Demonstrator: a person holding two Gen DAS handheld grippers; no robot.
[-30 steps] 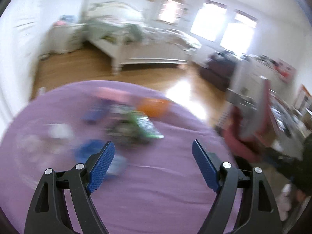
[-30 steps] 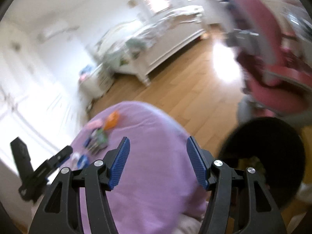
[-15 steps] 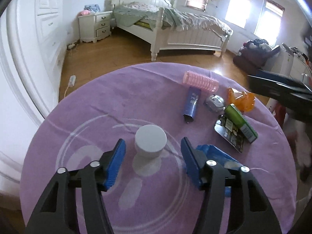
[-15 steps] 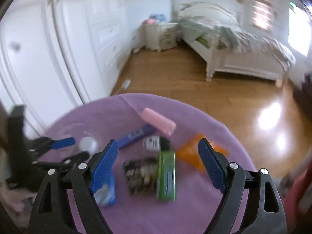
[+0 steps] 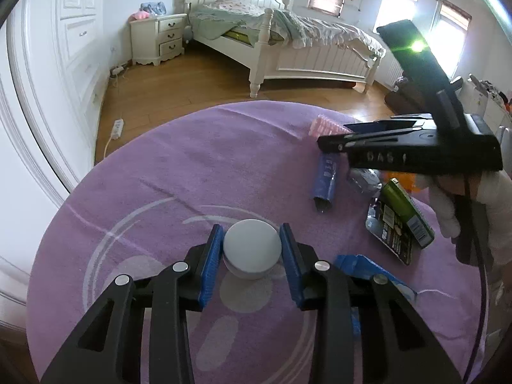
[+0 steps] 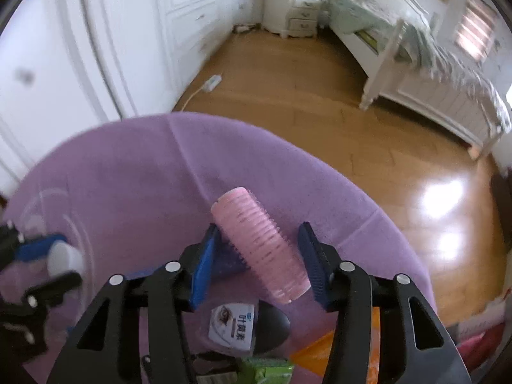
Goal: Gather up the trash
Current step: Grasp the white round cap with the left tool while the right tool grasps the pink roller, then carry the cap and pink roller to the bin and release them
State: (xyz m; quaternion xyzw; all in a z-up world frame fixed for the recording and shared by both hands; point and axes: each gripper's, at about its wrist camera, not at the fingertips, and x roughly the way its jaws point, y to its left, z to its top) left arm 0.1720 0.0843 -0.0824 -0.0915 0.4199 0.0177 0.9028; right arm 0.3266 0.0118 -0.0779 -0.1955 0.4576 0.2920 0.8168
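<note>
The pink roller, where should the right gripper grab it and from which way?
Grip the pink roller across its middle, coming down from above with a finger on each long side. It lies flat on the purple cloth, slightly diagonal to the right gripper, so turning the wrist a little would likely square the pads to its ridged, round body.

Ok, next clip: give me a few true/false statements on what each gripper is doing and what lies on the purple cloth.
1. The left gripper has its pads against the white round lid. True.
2. The right gripper is clamped shut on the pink hair roller. False: its jaws straddle it with gaps.
3. The green box lies on the purple cloth. True.
4. The blue tube stands upright. False: it lies flat.
</note>
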